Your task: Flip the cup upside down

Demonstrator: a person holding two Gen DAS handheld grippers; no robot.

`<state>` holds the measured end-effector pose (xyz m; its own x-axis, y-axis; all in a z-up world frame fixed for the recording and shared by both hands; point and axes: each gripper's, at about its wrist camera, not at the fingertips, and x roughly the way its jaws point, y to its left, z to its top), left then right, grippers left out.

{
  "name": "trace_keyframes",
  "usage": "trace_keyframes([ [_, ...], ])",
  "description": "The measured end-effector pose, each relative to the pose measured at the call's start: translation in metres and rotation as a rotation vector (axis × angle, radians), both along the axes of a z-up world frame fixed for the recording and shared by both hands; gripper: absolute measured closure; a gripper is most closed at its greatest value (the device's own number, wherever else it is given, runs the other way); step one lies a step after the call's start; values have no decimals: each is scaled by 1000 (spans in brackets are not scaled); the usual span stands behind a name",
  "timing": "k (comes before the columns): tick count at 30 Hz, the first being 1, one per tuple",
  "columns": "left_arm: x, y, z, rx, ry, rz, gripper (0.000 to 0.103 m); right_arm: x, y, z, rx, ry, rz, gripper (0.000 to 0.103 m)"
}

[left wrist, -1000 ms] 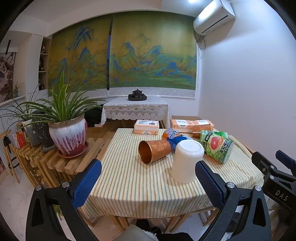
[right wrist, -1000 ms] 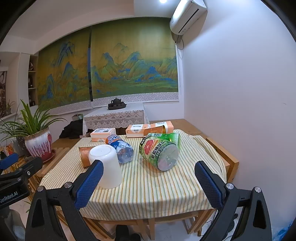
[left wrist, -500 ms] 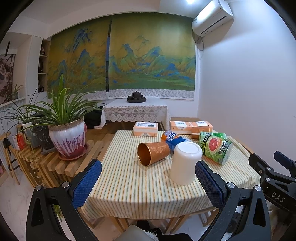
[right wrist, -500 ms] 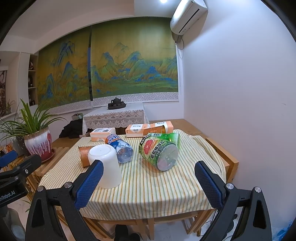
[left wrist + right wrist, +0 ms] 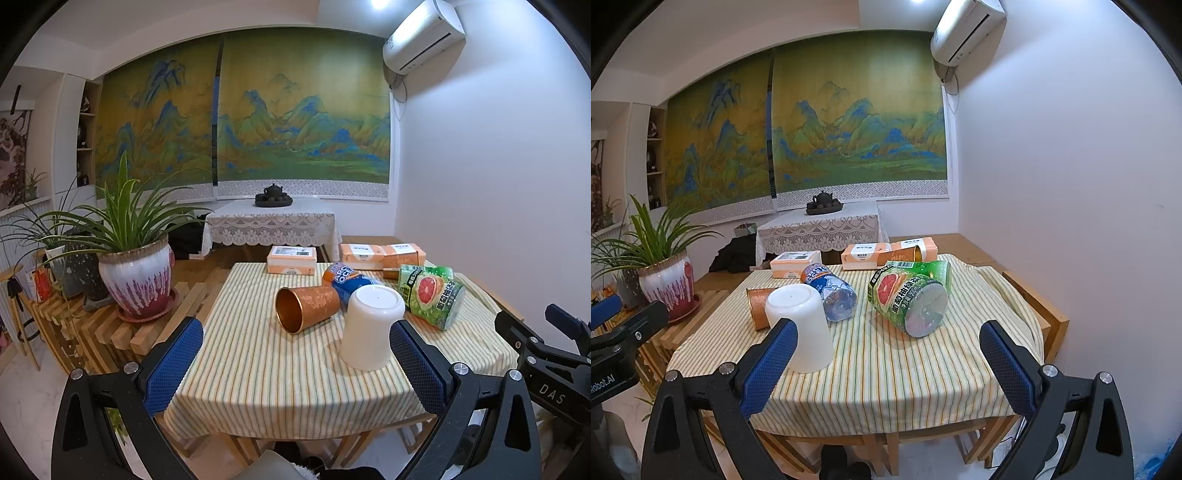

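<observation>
While both claws hang short of the near edge of the worktop (image 5: 258, 376), the white cup (image 5: 371, 326) stands upside down on the striped cloth, its flat base up and its rim on the fabric. In the left wrist view the left claw (image 5: 295, 369) is spread wide with nothing between its blue pads (image 5: 173, 363), and the cup sits at about 1 o'clock from its middle, just beside the right-hand pad. In the right wrist view the right claw (image 5: 886, 369) is likewise wide and holds nothing; the cup (image 5: 799, 326) sits at about 10 o'clock, partly behind the left-hand pad (image 5: 770, 367), though whether they touch cannot be told. A copper cup (image 5: 306, 308) lies on its side at 10 o'clock from the white cup, its mouth facing the near left, close against it. A water bottle (image 5: 829, 291) with a blue label lies behind the white cup at 12 o'clock, its bottom toward the right claw. A green drink bottle (image 5: 908, 299) with a grapefruit picture lies on its side at 2 o'clock of the white cup, apart from it. Orange-and-white boxes (image 5: 291, 260) line the far edge of the worktop. A potted plant (image 5: 135, 275) stands on a slatted wooden stand at 9 o'clock, off the worktop.
</observation>
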<state>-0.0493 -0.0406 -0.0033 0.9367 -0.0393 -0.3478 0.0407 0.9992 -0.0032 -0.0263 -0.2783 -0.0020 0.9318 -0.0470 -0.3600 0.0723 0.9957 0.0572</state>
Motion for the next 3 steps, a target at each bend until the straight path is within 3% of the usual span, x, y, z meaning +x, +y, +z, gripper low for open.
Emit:
trace_keyframes([
  [3,0,0,0,-4,4,-1,1,1,-1,-2,0,4,-2,6],
])
